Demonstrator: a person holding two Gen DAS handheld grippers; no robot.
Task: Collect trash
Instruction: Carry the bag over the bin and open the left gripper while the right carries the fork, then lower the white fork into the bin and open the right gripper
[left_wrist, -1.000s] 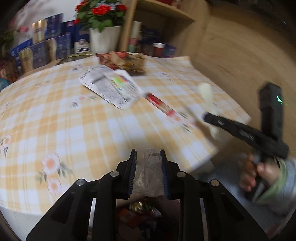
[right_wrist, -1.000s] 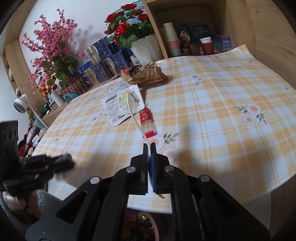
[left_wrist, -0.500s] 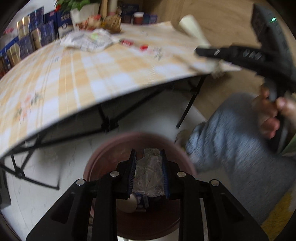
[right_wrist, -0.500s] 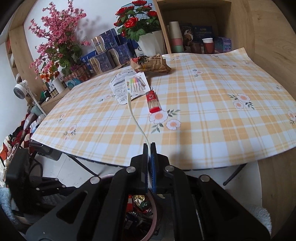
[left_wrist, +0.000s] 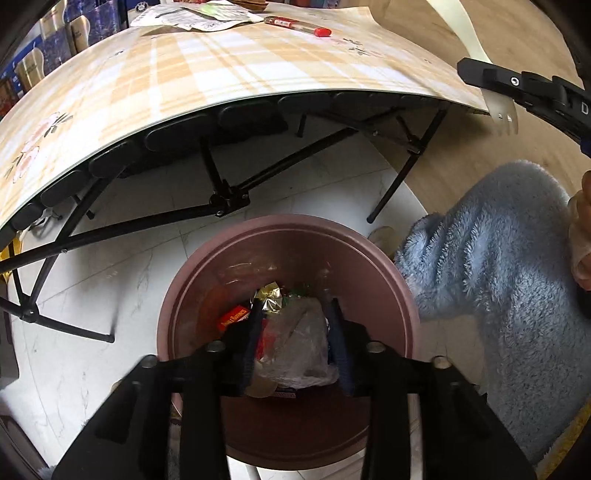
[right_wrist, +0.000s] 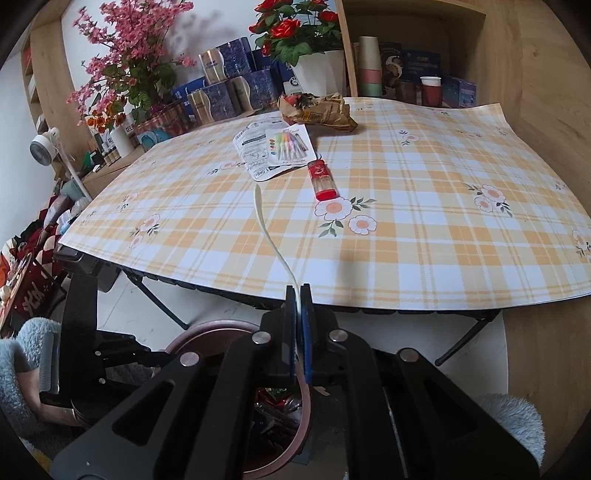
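Under the table's near edge sits your bin (left_wrist: 284, 258): let the left gripper (left_wrist: 295, 347), opening, drop the plastic wrap (left_wrist: 299, 343), seemingly loose; the right gripper (right_wrist: 298, 295) pinches a fork (right_wrist: 266, 225).

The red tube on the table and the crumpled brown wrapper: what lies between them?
Printed paper sheets lie between the red tube and the crumpled brown wrapper, as the right wrist view shows.
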